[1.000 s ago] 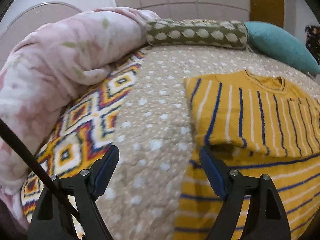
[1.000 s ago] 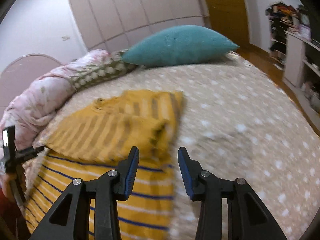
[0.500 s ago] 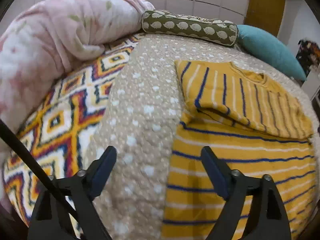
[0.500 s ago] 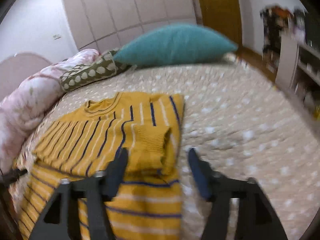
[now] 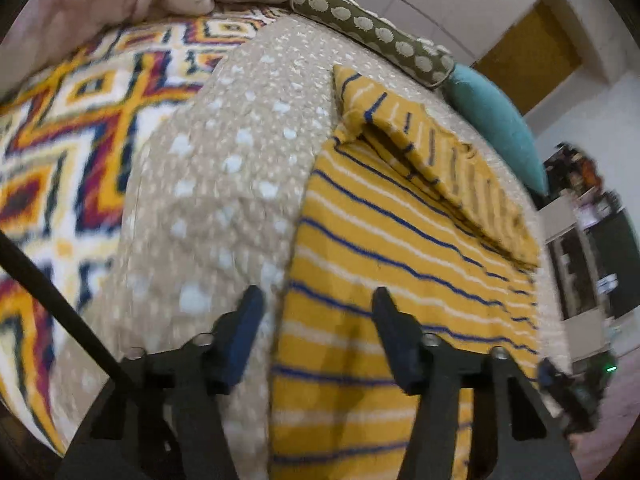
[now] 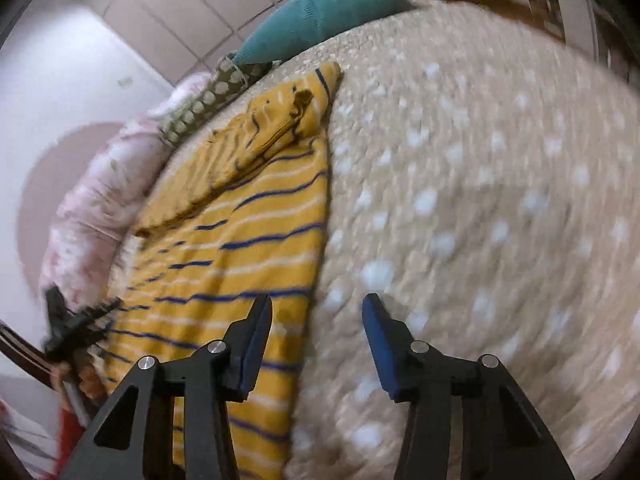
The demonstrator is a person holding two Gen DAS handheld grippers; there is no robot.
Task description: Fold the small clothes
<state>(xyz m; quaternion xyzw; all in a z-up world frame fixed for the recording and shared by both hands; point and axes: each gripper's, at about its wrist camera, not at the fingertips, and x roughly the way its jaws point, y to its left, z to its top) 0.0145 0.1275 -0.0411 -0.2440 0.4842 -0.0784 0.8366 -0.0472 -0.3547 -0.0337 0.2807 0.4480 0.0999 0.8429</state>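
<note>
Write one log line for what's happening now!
left tool: open, over sweater left edge | right tool: open, over right edge | sleeves folded in

Both grippers (image 5: 316,308) lower, nearer sweater (image 5: 384,248) hem.

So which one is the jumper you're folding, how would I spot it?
Look at the bed with the beige spotted cover. Lying flat on it is the jumper: it's the only mustard yellow thing with thin blue and white stripes.
</note>
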